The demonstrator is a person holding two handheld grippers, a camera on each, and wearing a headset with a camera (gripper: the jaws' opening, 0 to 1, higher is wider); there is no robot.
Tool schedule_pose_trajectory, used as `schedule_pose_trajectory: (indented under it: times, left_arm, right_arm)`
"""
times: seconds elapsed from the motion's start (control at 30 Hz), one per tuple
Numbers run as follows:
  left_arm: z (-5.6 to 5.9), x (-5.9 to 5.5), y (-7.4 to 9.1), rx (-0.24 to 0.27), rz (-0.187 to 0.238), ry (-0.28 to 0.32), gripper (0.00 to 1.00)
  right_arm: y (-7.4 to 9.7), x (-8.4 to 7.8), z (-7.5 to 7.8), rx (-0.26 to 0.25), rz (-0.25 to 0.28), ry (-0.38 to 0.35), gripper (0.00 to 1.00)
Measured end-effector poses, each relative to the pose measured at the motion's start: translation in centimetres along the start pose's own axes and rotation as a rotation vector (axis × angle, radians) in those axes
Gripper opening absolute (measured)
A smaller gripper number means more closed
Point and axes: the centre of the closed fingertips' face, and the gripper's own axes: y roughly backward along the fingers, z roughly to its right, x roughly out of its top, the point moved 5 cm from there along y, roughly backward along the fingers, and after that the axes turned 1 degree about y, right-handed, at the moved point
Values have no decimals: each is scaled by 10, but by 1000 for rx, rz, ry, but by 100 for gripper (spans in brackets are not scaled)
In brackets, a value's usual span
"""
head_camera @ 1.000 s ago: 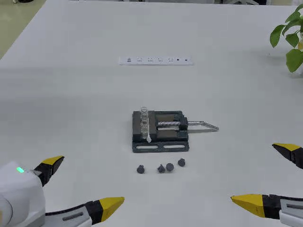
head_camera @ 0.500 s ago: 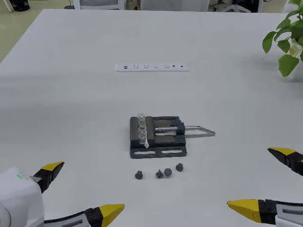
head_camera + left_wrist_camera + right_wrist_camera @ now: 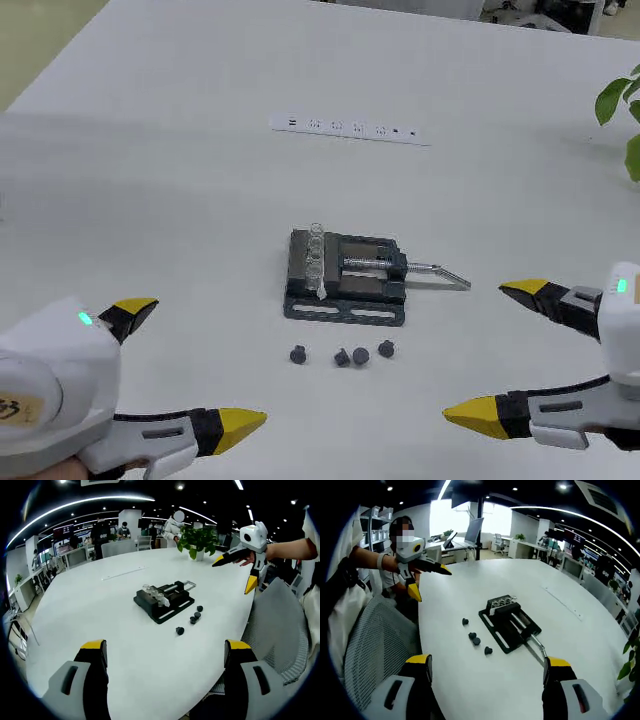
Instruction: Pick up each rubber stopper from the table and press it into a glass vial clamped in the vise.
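Note:
A dark vise [image 3: 346, 280] [image 3: 164, 600] [image 3: 511, 623] sits mid-table with a row of glass vials [image 3: 316, 256] [image 3: 153, 592] [image 3: 502, 601] clamped at its left end. Several dark rubber stoppers [image 3: 342, 356] [image 3: 194, 619] [image 3: 476, 640] lie on the table just in front of it. My left gripper [image 3: 190, 368] [image 3: 165, 652] hovers open at the near left, nothing between its yellow-tipped jaws. My right gripper [image 3: 500, 352] [image 3: 487, 666] hovers open at the near right, also holding nothing. Both are well short of the stoppers.
A white power strip [image 3: 350, 129] lies beyond the vise. A potted plant [image 3: 625, 105] [image 3: 197, 540] stands at the far right edge. The vise's crank handle [image 3: 445, 273] sticks out to the right. A mesh chair [image 3: 375, 645] sits at the table's near edge.
The head camera has shifted. Both grippers have come up and inward, the right one showing more of its body; vise and stoppers stay put.

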Motion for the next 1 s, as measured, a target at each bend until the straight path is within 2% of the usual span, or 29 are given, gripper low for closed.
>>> schedule_pose_trajectory:
  times: [0.2, 0.37, 0.57, 0.7, 0.83, 0.9, 1.0]
  left_arm:
    - [5, -1, -6, -24, -6, -4, 97]
    - [6, -3, -12, -35, -1, 5, 96]
    - [9, 0, -15, -44, 5, 13, 96]
    - [9, -1, -19, -53, 7, 14, 96]
    - [9, -3, -23, -57, -2, 14, 96]
    - [10, -4, -24, -62, -3, 17, 96]
    - [10, -8, -27, -69, -10, 16, 96]
  right_arm:
    - [-34, 28, -4, 83, -18, 117, 90]
    - [-51, 37, -5, 107, -47, 192, 89]
    - [-65, 30, -5, 151, -103, 297, 73]
    - [-75, 22, -9, 218, -187, 389, 63]
    - [-85, 20, -11, 268, -227, 430, 57]
    - [-89, 20, -12, 301, -242, 424, 51]
    - [-98, 12, -12, 355, -296, 383, 43]
